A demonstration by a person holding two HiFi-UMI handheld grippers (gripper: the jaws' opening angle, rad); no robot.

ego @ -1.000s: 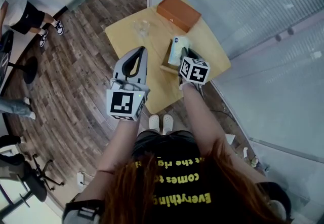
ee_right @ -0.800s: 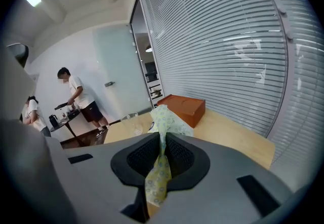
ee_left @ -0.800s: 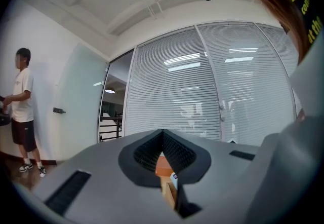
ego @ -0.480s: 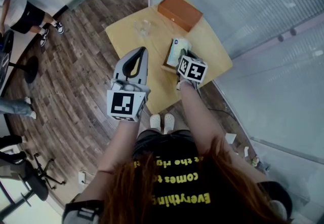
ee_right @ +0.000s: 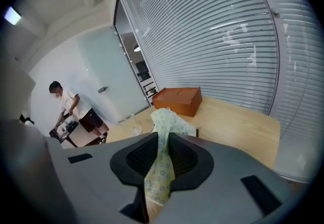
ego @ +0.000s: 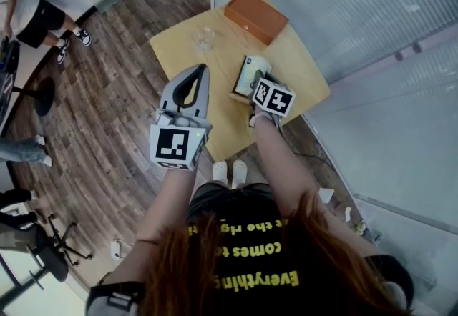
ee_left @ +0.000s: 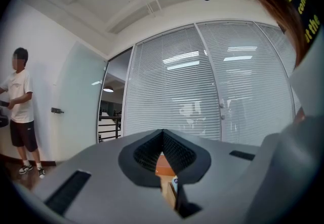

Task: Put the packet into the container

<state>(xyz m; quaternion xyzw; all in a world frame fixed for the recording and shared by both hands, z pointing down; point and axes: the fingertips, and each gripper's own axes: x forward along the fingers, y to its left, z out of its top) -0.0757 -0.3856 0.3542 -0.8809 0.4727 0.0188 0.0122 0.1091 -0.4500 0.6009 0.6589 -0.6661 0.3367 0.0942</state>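
Right gripper had sunk slightly toward the bench, jaws clamped on the packet. Packet looked light and limp; an edge-seam hold seemed best. Left gripper had its jaws together, empty.

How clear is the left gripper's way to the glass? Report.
Likely yes, reachable: the left gripper is shut on nothing, and only bare table shows between it and the glass.

Head view, centre: right gripper hid the lower packet and most of the container. Upper left, person was cut off by the edge. Left gripper view: left gripper blocked the lower frame; slivers in its gap were too small to tell.
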